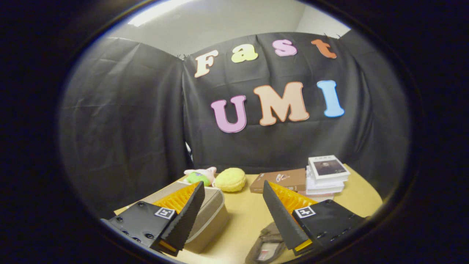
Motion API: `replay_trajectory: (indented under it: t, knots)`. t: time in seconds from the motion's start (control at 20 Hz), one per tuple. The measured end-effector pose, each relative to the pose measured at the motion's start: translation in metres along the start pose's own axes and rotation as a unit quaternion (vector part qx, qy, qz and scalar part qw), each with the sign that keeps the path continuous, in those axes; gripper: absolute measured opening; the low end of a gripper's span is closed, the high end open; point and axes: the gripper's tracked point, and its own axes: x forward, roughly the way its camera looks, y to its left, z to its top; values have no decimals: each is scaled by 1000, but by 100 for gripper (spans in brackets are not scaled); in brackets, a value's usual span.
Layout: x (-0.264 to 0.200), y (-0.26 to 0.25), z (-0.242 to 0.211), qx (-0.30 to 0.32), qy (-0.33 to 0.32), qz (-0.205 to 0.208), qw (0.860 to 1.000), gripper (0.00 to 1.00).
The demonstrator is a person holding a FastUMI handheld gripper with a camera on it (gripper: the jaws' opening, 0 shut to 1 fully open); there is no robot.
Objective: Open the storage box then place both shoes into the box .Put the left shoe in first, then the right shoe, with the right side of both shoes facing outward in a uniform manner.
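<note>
My gripper (233, 185) is open and held above the table, with nothing between its fingers. A beige fabric storage box (212, 214) stands on the table under and just beyond the left finger (185, 216), which hides much of it. The part of its top that shows looks flat and covered. A brown-grey shoe (265, 245) lies low on the table, close against the inner side of the right finger (284, 216). Only part of the shoe shows, so I cannot tell which shoe it is.
On the yellow-tan table (243, 216), beyond the fingers, lie a yellow plush (230, 179) and a pink-and-green plush (199, 176). A brown book (282, 179) and a stack of white books (326, 175) sit at the back right. Black cloth walls the booth.
</note>
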Motion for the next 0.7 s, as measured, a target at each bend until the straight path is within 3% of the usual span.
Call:
replay_trajectory:
  t: [0.4,0.7]
  knots:
    - [8,22,-65,129,87,34,987,100]
    - [10,45,-106,208,147,67,965,100]
